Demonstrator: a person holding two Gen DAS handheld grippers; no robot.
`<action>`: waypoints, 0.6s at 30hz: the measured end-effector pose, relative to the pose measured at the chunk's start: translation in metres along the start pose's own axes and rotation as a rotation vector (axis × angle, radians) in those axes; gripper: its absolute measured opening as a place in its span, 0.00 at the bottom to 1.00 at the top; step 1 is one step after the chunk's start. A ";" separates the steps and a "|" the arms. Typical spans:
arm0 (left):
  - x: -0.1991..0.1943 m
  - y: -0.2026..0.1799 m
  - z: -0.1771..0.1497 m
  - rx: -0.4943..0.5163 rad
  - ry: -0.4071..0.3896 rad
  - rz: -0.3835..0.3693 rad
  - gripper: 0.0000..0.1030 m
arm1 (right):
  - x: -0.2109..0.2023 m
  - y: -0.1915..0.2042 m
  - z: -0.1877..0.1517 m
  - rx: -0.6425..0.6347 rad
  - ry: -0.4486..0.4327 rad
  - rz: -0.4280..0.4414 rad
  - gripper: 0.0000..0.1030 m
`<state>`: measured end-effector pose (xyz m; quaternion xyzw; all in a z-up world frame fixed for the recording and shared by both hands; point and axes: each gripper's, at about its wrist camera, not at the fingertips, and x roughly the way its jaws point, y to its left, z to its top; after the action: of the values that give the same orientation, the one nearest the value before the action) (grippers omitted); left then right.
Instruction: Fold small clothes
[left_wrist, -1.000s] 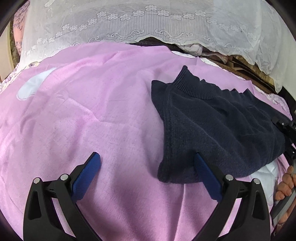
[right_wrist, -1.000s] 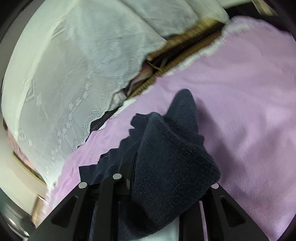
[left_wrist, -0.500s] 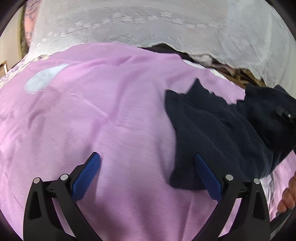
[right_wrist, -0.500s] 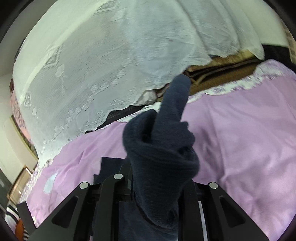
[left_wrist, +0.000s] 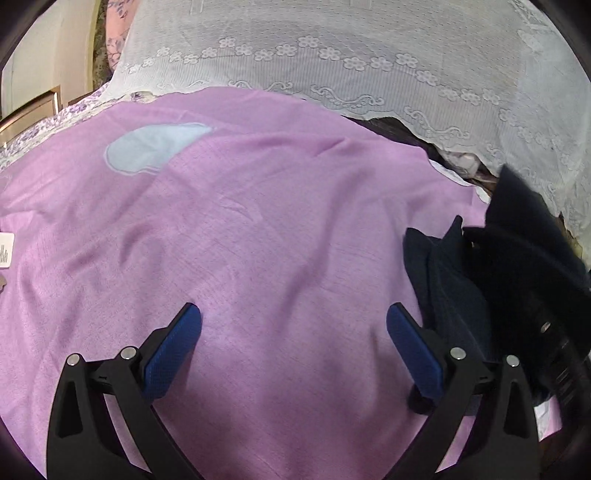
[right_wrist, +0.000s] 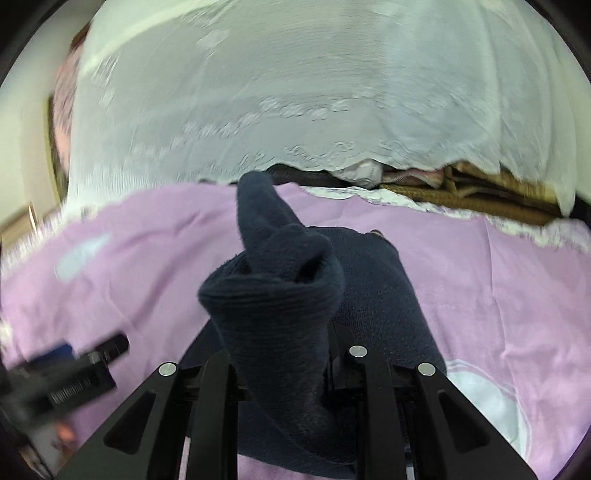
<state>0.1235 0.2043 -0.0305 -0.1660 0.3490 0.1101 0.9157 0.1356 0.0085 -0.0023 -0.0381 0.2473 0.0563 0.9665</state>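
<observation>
Pink-purple bedspread (left_wrist: 258, 229) fills most of the left wrist view, lightly creased and marked with a pale blue patch (left_wrist: 155, 146) toward its far left. Over it hovers the left gripper (left_wrist: 293, 332), its two blue-padded fingers (left_wrist: 173, 354) spread wide apart with nothing between them, only bare cloth below. Just beside the right-hand finger, at the right edge of the picture, lies the dark navy knitted garment (left_wrist: 454, 295), bunched into folds, part of it lifted up against the white lace cover (left_wrist: 369, 62) that hangs along the far side of the bed. A small white label (left_wrist: 5, 249) shows at the left edge. From the right wrist view, the right gripper (right_wrist: 280, 373) has its black fingers drawn close together and clamped on the garment (right_wrist: 273, 295), which stands up out of the jaws in a thick twisted roll with a pointed tip, the rest trailing down onto the bedspread (right_wrist: 498, 280) behind and to the right. Blurred at the lower left of this view is the left gripper (right_wrist: 70, 369). The lace cover (right_wrist: 314, 92) spans the top, with brown woven material (right_wrist: 480, 195) showing under its hem.
</observation>
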 end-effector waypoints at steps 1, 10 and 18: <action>0.001 0.002 0.000 -0.007 0.002 0.001 0.95 | 0.001 0.009 -0.002 -0.044 0.001 -0.015 0.20; 0.004 0.006 0.000 -0.021 0.004 0.021 0.95 | 0.016 0.053 -0.017 -0.302 0.098 -0.057 0.30; 0.005 0.009 0.001 -0.030 0.008 0.017 0.95 | -0.004 0.048 -0.019 -0.310 0.103 0.107 0.54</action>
<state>0.1248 0.2133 -0.0356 -0.1774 0.3524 0.1222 0.9107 0.1171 0.0540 -0.0192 -0.1763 0.2868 0.1431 0.9307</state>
